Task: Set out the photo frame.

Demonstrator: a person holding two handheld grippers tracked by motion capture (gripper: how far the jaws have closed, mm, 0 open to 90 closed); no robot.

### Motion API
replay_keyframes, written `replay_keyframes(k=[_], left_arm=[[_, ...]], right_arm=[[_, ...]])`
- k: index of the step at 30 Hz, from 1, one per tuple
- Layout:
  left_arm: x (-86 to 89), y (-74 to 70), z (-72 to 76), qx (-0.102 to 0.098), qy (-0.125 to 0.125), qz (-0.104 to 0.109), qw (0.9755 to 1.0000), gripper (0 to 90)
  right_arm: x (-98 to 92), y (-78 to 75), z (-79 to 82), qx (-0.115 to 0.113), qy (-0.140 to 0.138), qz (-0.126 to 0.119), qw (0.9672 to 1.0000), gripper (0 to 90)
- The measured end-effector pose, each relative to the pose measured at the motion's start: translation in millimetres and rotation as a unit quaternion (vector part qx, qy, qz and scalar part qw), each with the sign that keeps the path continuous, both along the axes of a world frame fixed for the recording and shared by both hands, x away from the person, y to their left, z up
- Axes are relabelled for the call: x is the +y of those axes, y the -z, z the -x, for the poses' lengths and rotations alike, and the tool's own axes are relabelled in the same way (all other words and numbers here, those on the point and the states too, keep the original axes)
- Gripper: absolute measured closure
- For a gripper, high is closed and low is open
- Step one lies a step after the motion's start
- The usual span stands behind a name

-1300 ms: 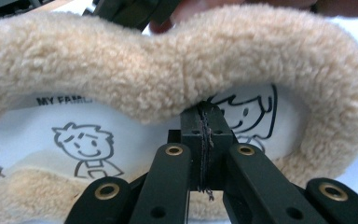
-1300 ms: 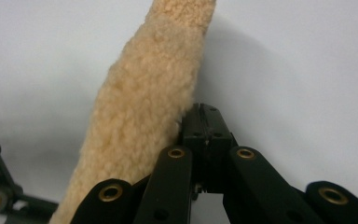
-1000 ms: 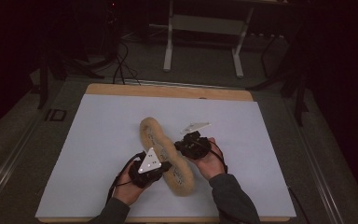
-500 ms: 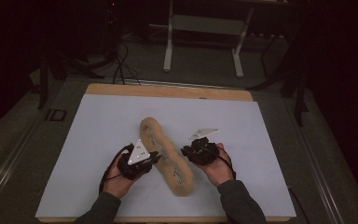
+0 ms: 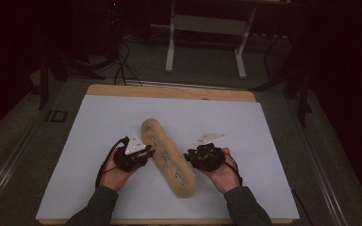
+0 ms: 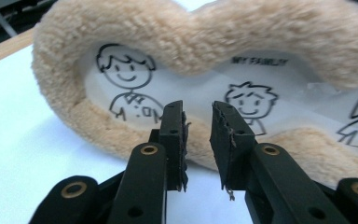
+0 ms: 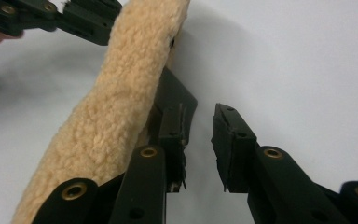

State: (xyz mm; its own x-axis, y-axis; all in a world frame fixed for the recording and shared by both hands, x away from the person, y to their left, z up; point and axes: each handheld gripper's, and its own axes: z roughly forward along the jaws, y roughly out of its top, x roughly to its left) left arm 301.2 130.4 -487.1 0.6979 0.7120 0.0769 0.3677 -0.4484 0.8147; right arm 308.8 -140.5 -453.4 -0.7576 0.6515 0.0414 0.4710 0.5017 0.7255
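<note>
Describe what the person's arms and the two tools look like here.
Both forearms wear dark grey long sleeves. Each hand holds a black tool: the left tool and the right tool each carry a pale grey three-cornered plate on top. A black cable loops from the left one. Close up, the fingers are flat black bars with brass-coloured rivets and worn, frayed pads.

I see dark grey sleeves point(image 5: 242, 207) and black grippers: brass-coloured screws point(image 6: 149, 150), grey triangular plates point(image 5: 210, 138), black cables point(image 5: 104, 162).
</note>
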Motion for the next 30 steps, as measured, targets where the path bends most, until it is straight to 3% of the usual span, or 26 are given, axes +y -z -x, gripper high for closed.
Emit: replay_keyframes(k=[12, 19, 25, 30], left_arm=[[7.4, 3.4, -17.6, 0.017, -0.031, -0.003, 0.9994, 72.4], [11.3, 8.5, -27.3, 0.029, -0.056, -0.004, 0.998, 70.0], [17.9, 10.7, -34.0, 0.033, -0.087, 0.01, 0.9956, 65.5], [19.0, 8.7, -38.3, 0.033, -0.097, 0.003, 0.9947, 61.4]], right_arm=[[-18.9, -11.5, 3.8, 0.009, 0.031, -0.05, 0.9982, 67.1], [-21.9, -18.8, 13.0, 0.013, 0.025, -0.08, 0.9964, 60.2], [-19.9, -19.5, 22.1, 0.022, 0.02, -0.093, 0.9952, 55.4], [-17.1, -18.1, 28.6, 0.023, 0.014, -0.096, 0.995, 53.2]])
